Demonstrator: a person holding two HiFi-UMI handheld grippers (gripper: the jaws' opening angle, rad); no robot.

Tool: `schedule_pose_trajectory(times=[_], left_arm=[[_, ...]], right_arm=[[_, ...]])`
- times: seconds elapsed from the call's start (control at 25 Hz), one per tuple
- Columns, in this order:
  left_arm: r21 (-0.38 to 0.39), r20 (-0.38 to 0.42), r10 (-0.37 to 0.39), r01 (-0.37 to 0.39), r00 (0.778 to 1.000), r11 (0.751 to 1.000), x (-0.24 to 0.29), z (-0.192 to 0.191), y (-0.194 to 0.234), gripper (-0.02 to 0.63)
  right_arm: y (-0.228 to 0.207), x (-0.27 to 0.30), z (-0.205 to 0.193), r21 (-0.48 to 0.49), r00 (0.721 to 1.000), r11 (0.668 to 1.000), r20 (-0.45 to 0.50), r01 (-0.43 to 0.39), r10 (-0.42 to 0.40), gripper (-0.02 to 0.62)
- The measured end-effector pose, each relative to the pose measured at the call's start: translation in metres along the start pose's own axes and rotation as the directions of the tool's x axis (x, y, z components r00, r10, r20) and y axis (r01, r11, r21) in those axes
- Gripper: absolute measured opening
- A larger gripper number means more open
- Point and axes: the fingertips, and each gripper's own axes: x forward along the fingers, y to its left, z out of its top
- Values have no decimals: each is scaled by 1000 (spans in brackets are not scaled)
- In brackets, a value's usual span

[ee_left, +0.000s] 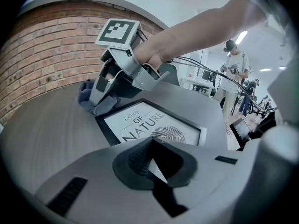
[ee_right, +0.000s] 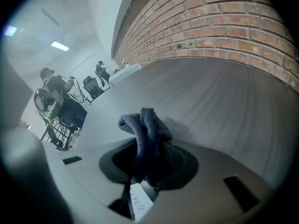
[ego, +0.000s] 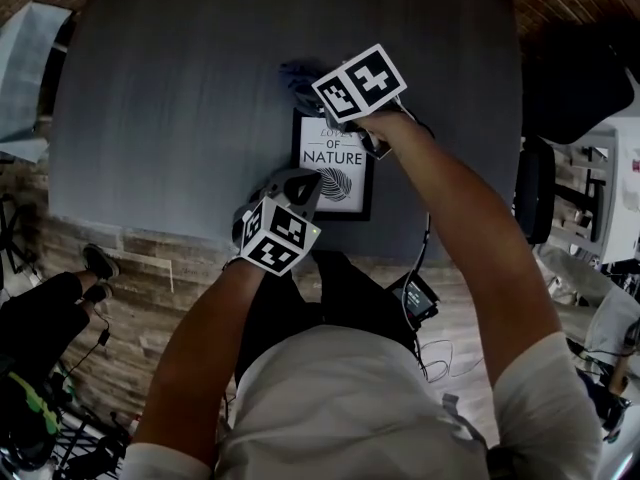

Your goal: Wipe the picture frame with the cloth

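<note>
Picture frame (ego: 333, 168): lies flat on the grey bench (ego: 170, 98). It has a black border and a print reading "Love of Nature" above a leaf drawing.

Cloth (ee_right: 144, 134): dark blue and bunched, pinched in your right hand-held gripper (ee_right: 145, 169). The wad sits at the frame's far left corner, partly over the border and partly on the bench beyond it. No view settles whether it presses on the glass yet.

Your left hand-held gripper (ee_left: 152, 164): jaws pressed together with nothing between them, tip over the frame's near left part. Contact with the frame is unclear.

Step in hand, as judged: setting the cloth down for the first stroke.
- Lower until the wad flattens on the corner, so that only cloth meets the glass, not the jaw tips.
- Draw along the far border to the far right corner, then work in rows toward the near edge.
- Press lightly. The frame looks free to slide, so steady its near edge with your left hand-held gripper.

Containers: none seen near the frame. The frame itself holds only its print.
</note>
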Motion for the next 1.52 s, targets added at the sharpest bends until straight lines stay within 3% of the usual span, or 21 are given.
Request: schedule_pose_trajectory(times=[1.0,1.28,1.52], left_arm=[[9,6,31,-31,1000,999,1,0,1,6],[12,6,34,-34,999,999,2,0,2,6],[11,9,33,-33,999,999,2,-2,1,6]], right_arm=[[-53,-60,-53,47,986,986,-56,161,-159,106],[-75,-86,-75,35,966,968,-81,249,-246,106],[-86,-109,-99,-43,936,946,-136,322,-325,106]])
